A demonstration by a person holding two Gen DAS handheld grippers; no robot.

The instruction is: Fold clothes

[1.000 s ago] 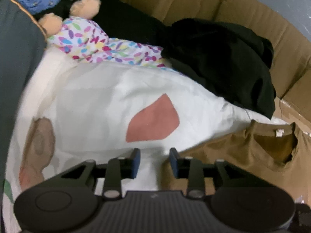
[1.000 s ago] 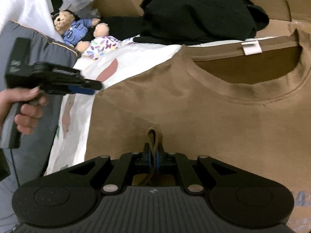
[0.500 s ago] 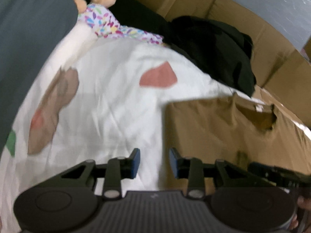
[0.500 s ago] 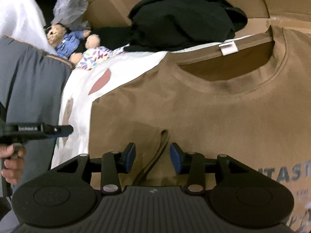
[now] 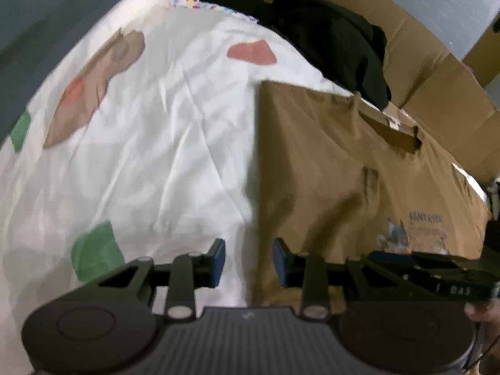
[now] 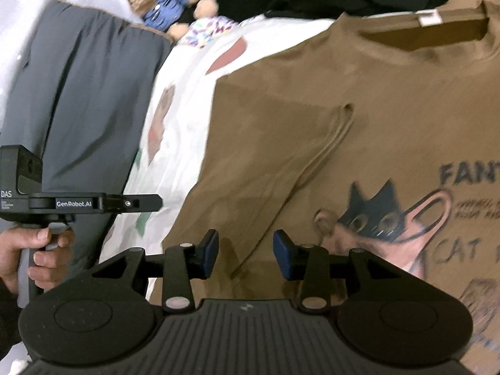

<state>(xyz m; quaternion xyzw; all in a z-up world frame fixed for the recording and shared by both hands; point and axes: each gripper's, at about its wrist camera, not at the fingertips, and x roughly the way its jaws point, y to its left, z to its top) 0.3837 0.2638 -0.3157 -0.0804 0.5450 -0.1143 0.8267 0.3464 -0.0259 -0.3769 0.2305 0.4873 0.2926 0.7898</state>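
Both your left gripper (image 5: 248,262) and right gripper (image 6: 245,257) hang open and empty above the brown T-shirt (image 6: 359,118), which lies flat just ahead, one side already folded inward.

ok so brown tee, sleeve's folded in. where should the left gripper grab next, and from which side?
Judging by how it lies, grip the brown tee at its straight folded left edge, near the bottom. Come in from the white sheet side: that edge lies flat and exposed, and the open left gripper already straddles it.
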